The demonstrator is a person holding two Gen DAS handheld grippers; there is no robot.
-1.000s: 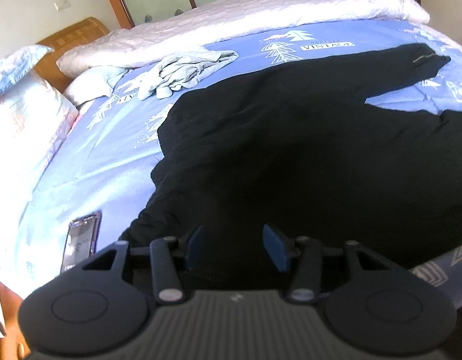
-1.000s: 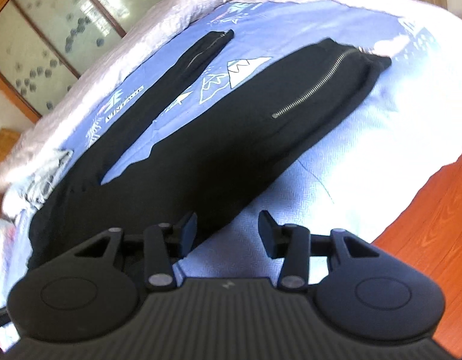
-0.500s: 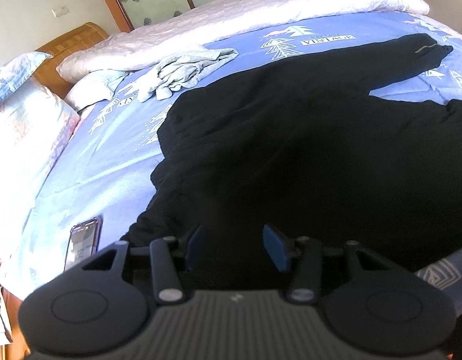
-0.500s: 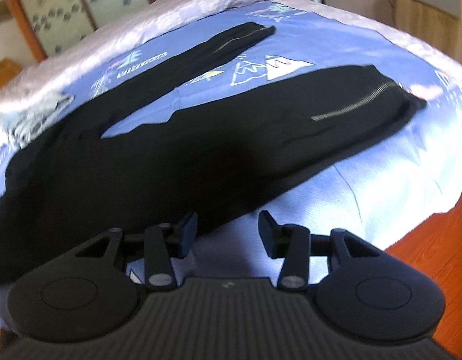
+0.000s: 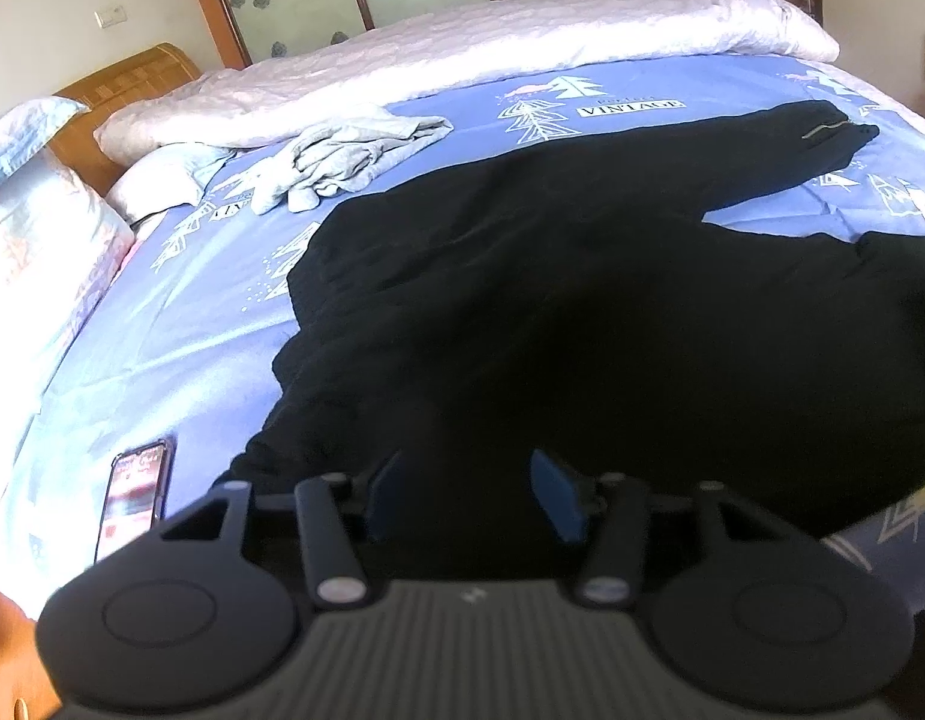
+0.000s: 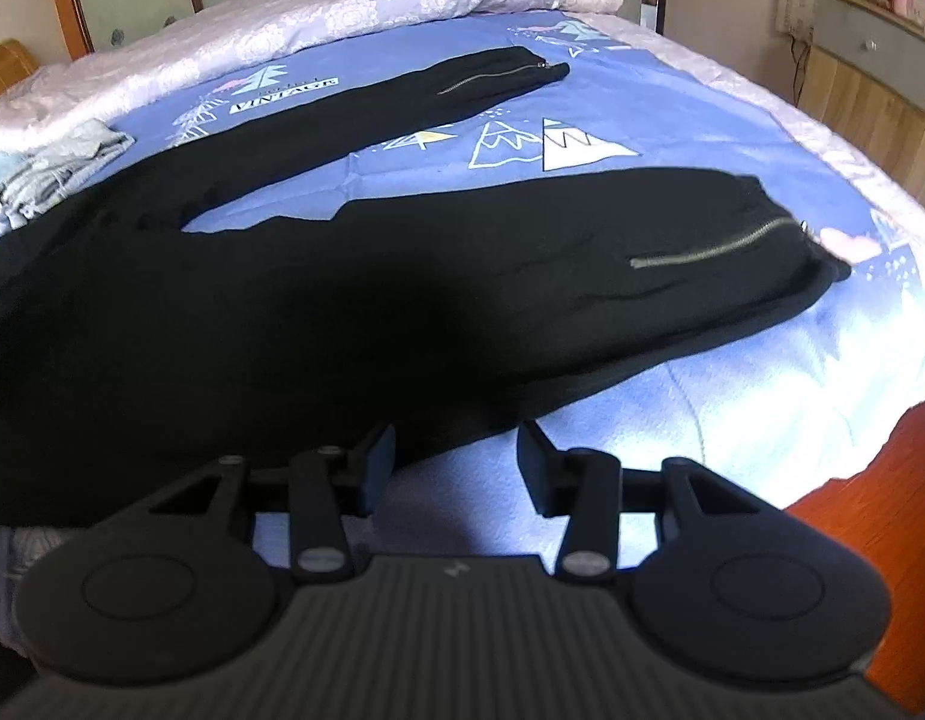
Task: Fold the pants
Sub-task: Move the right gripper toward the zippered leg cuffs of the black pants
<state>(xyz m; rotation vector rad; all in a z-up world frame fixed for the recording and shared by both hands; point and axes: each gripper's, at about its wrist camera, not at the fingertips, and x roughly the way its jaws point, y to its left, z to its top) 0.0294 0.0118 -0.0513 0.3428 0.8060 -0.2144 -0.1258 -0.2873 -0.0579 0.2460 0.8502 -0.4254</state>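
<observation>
Pants, one black pair, spread flat on bed with blue printed sheet; two legs splayed apart, each with one silver zipper near the cuff, far zipper and near zipper. One crumpled grey garment beyond the waist end. One phone on the sheet at the bed's near edge, well left of the pants. One pale quilt bunched along the far side. Left tool over the waist area, jaws apart and opening, nothing clamped. Right tool at the near leg's lower edge, jaws apart, nothing clamped. No containers visible.
</observation>
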